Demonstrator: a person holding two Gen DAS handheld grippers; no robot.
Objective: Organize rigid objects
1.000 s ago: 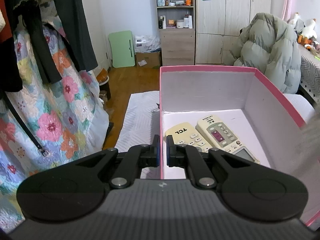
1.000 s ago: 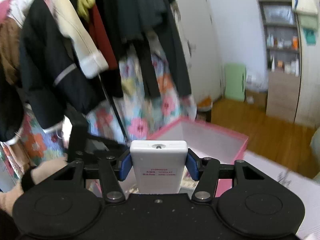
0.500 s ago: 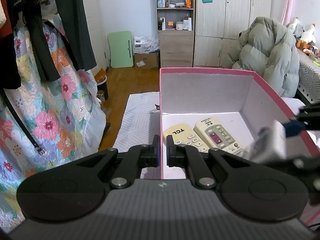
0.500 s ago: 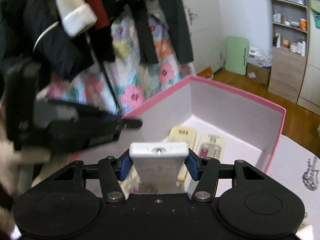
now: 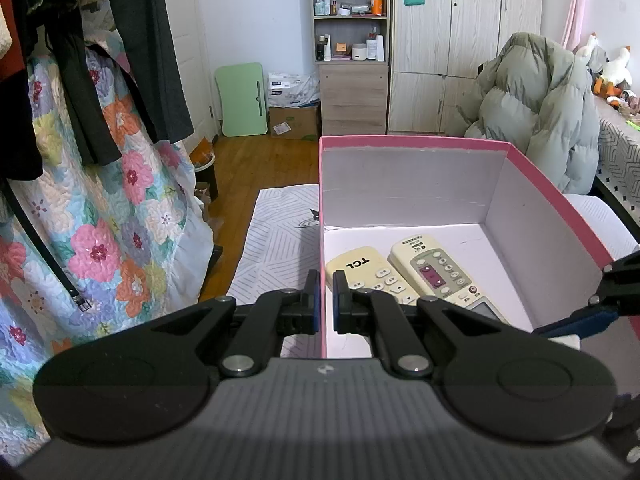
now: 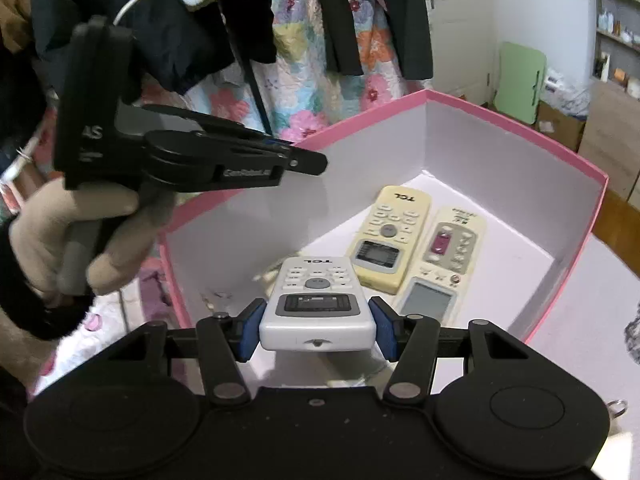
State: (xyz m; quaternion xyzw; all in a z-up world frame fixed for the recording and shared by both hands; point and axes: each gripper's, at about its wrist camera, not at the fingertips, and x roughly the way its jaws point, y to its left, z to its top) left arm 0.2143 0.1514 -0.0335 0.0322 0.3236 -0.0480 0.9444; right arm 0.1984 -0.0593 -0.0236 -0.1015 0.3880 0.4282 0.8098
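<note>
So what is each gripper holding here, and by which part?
Right gripper grips the white TCL remote across its near end; left gripper pinches the pink box wall.

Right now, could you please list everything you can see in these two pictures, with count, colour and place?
box: 1, pink outside and white inside, open, on the pale cloth
yellowed remotes: 2, cream, flat side by side on the box floor
white remote: 1, white and grey, gripped at its near end, over the box
cloth: 1, pale striped, under the box
hanging clothes: several, dark, at the left
floral quilt: 1, many colours, behind the clothes
padded coat: 1, grey-green, beyond the box
shelf unit: 1, wood, by the far wall
left gripper: fingers pinch the box wall
right gripper: fingers clamp the white remote
</note>
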